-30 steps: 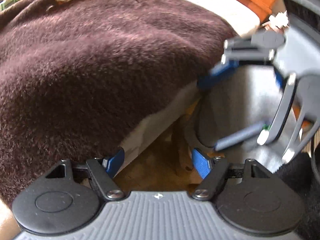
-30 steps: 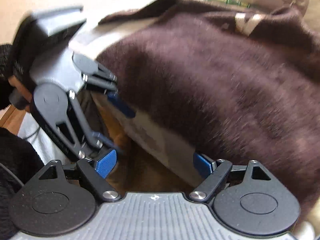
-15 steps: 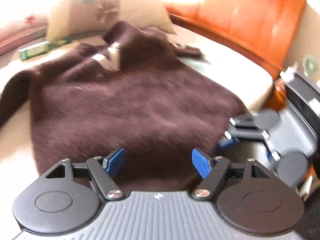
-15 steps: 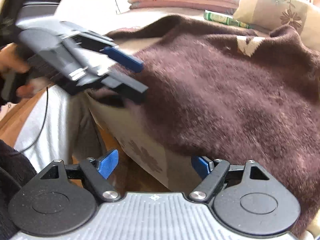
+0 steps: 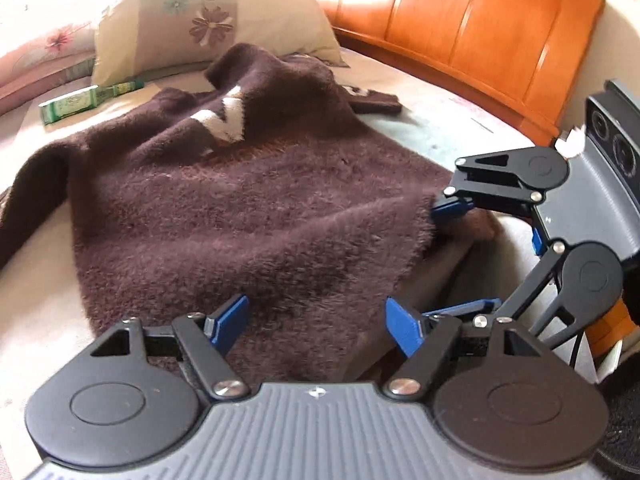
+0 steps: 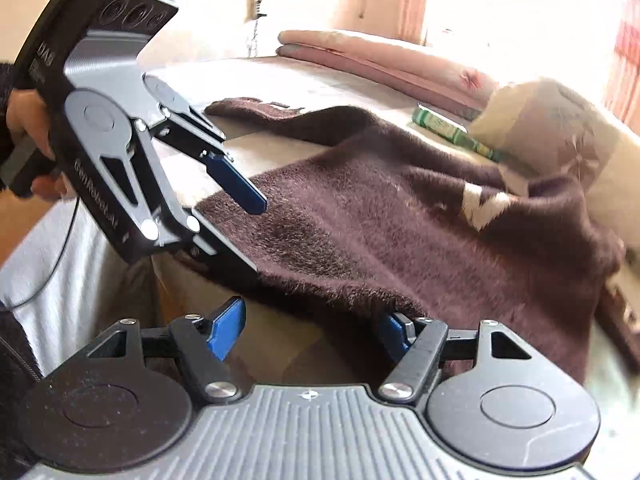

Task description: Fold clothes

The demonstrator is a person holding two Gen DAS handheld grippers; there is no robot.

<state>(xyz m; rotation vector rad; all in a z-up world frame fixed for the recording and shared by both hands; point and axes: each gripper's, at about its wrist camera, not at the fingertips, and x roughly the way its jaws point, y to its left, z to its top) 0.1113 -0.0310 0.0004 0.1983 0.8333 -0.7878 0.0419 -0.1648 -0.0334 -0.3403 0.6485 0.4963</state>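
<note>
Brown and fuzzy, the sweater [image 5: 224, 208] lies spread across the bed [image 5: 404, 92], filling the middle of the left wrist view, with a pale knitted mark near its upper centre and its lower hem hanging over the bed's edge at the bottom of the frame. I judge it soft and limp, thick enough to bunch, light for its bulk, and not slippery: the nap should give the pads good purchase, but any free part will sag and drag once raised. My left hand-held gripper [image 5: 316, 322] stands spread over the hem at bottom centre, pads apart with fabric below them and nothing pinched. My right hand-held gripper [image 6: 310, 330] is closing; in its own view the right pad sits under the hem's edge at lower centre while the left pad is clear of the cloth, so nothing is gripped. From the left wrist view its upper finger touches the sweater's right corner at the right of the frame. I would take hold at the two hem corners, through the full thickness. A green box [image 5: 70, 104] and a flowered pillow [image 5: 208, 20] lie at upper left, away from the hem.
</note>
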